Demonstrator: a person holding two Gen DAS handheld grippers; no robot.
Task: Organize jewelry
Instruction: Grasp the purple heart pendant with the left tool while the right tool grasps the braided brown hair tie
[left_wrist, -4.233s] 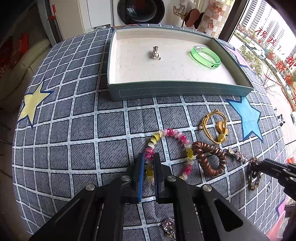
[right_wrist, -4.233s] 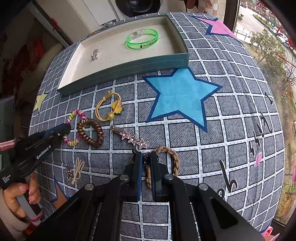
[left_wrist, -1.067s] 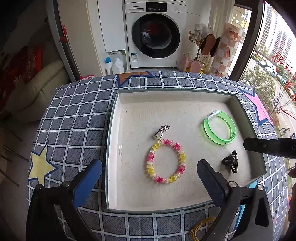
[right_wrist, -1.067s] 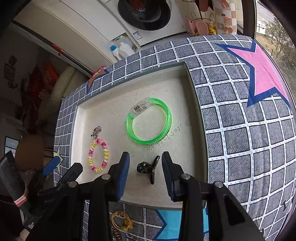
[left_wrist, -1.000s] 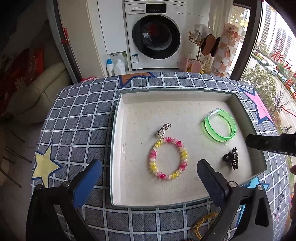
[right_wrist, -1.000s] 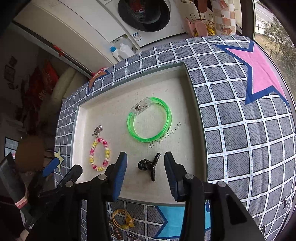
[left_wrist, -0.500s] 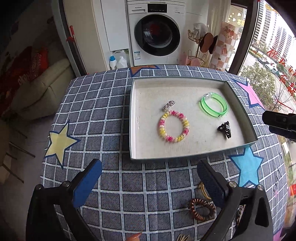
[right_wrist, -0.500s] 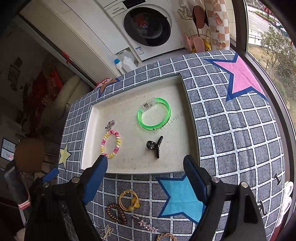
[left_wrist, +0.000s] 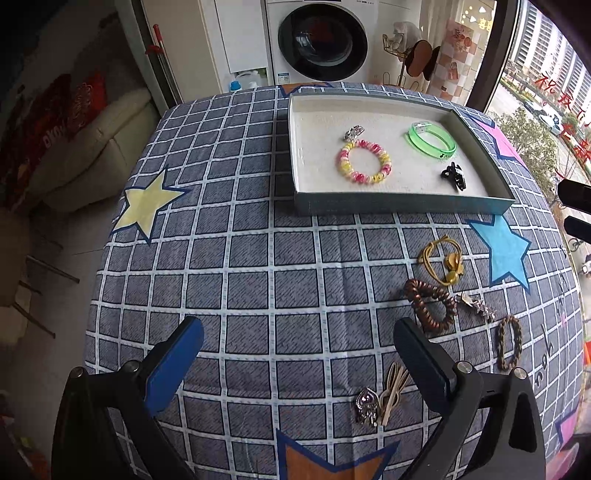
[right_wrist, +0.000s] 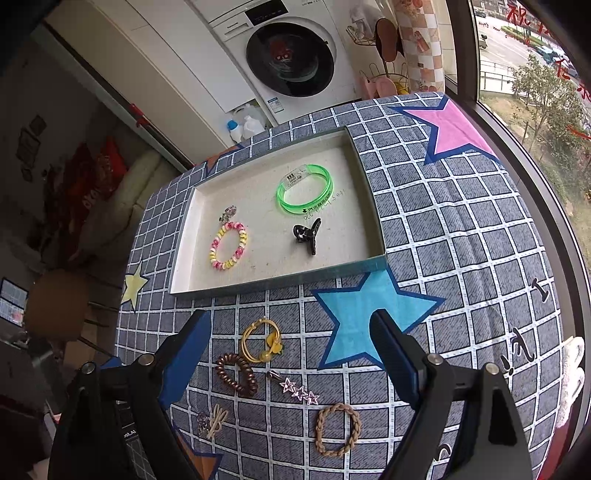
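Note:
A teal tray (left_wrist: 402, 205) at the far side holds a pink-and-yellow bead bracelet (left_wrist: 364, 161), a green bangle (left_wrist: 432, 139), a black claw clip (left_wrist: 455, 176) and a silver charm (left_wrist: 354, 133). On the checked cloth nearer me lie a yellow hair tie (right_wrist: 262, 341), a brown spiral tie (right_wrist: 236, 373), a star clip (right_wrist: 297, 389) and a braided band (right_wrist: 338, 428). My left gripper (left_wrist: 297, 363) stands open over bare cloth, with nothing in it. The jaws of my right gripper (right_wrist: 290, 354) are opening wide above the yellow tie, with nothing between them.
A beige knot clip (left_wrist: 393, 391) and a silver brooch (left_wrist: 365, 404) lie near the table's front edge. Beyond the table stand a washing machine (right_wrist: 291, 62) and a cream sofa (left_wrist: 103, 147). A window runs along the right side.
Both grippers have drawn back from the tray toward the near side of the table. The right jaws spread wide and left the black claw clip lying in the tray.

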